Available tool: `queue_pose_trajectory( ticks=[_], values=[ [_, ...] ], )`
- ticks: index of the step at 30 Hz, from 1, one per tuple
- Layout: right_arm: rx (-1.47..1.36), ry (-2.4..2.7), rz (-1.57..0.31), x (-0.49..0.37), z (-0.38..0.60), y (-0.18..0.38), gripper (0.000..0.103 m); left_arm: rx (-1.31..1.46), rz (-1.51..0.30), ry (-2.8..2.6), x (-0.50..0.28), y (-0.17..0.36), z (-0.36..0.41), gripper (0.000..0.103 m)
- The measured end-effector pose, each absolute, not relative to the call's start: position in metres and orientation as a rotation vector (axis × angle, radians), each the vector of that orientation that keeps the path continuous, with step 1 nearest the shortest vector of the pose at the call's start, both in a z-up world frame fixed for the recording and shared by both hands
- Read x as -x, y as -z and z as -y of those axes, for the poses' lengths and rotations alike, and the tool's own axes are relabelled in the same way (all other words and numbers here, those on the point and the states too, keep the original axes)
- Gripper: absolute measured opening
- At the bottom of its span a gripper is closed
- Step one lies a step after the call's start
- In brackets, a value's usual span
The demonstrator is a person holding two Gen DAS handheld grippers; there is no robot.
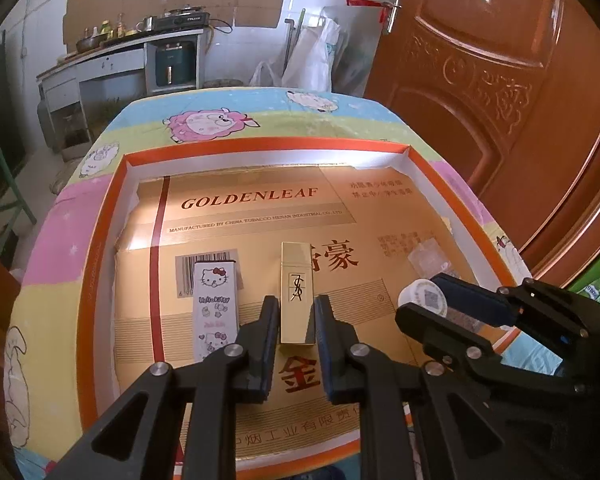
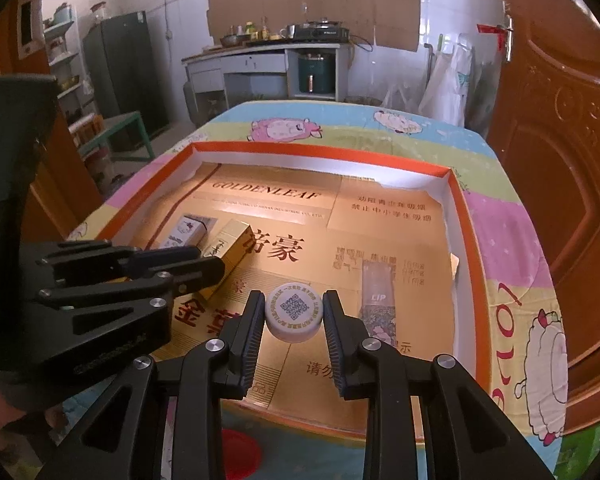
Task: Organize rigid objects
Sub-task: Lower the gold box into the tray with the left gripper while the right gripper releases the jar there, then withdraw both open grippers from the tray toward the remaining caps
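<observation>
From the left wrist, the left gripper (image 1: 297,334) is clamped on the gold box (image 1: 297,294), long axis running toward the tray's (image 1: 260,145) far edge — beside the white box (image 1: 216,312). From the right wrist, the right gripper (image 2: 294,334) grips the white cap (image 2: 294,317) near the tray's front edge.

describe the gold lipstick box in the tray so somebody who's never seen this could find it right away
Look inside the orange-rimmed tray on the cartoon tablecloth. The gold box lies near its middle, clamped by the left tongs, beside the white Hello Kitty box. Only it is shiny gold with a black logo.
</observation>
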State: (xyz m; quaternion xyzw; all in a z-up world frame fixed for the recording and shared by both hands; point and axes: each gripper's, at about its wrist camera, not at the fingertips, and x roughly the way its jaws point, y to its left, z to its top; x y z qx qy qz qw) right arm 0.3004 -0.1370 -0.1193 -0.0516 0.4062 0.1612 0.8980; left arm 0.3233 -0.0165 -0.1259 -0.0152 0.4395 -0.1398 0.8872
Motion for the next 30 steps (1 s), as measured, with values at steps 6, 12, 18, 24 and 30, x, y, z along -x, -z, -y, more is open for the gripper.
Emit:
queue_pose_trajectory(
  ticks=[6,12,18,24,30],
  values=[
    [0.134,-0.302,-0.859,-0.307,0.134,0.127,0.031,-0.005,-0.915,0.284,-0.324,0.130,0.021,0.020],
    [0.160,-0.296,-0.847,-0.304,0.130,0.135,0.038,0.000,-0.875,0.298,-0.318,0.130,0.017,0.024],
    [0.156,-0.289,-0.814,-0.296,0.132,0.128,0.060,0.020,-0.809,0.317,-0.304,0.113,0.012,0.062],
    [0.159,-0.283,-0.781,-0.280,0.133,0.118,0.060,0.004,-0.780,0.308,-0.289,0.100,0.013,0.062],
    [0.141,-0.269,-0.782,-0.263,0.138,0.117,0.060,0.028,-0.754,0.282,-0.267,0.090,0.004,0.062]
  ],
)
